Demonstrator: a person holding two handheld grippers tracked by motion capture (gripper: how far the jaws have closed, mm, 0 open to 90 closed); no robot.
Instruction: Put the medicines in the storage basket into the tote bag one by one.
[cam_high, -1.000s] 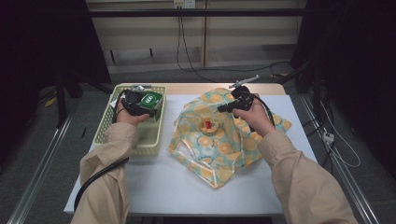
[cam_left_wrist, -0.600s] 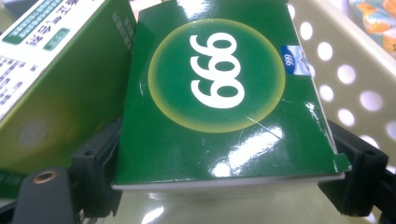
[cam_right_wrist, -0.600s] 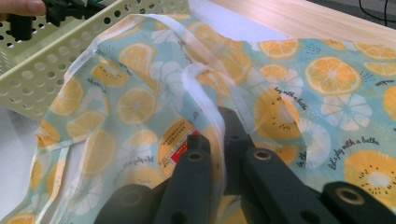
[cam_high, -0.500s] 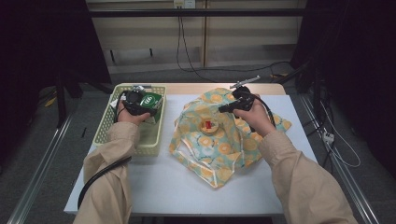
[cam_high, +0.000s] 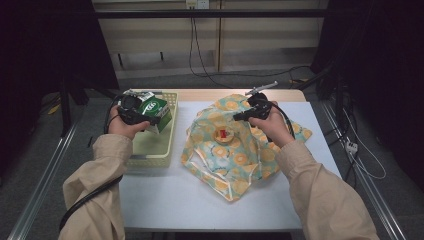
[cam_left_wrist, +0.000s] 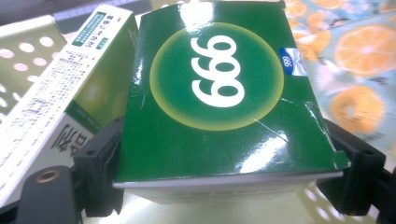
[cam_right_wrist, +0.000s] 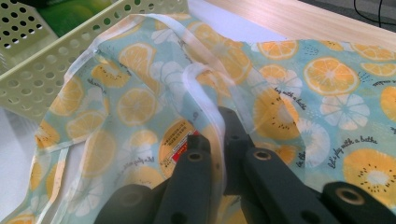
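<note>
Green box clamped in left claw over basket; right claw pinches bag strap, contents blurred.

The basket lies left of the bag on the table.

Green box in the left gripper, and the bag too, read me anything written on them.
"666" as it shows, maybe an inverted "999": green box.
Small print on the white box: too blurred to read.
"play with a buthe" roughly, in cursive: orange-print bag.
Red label under bag: unreadable.
</note>
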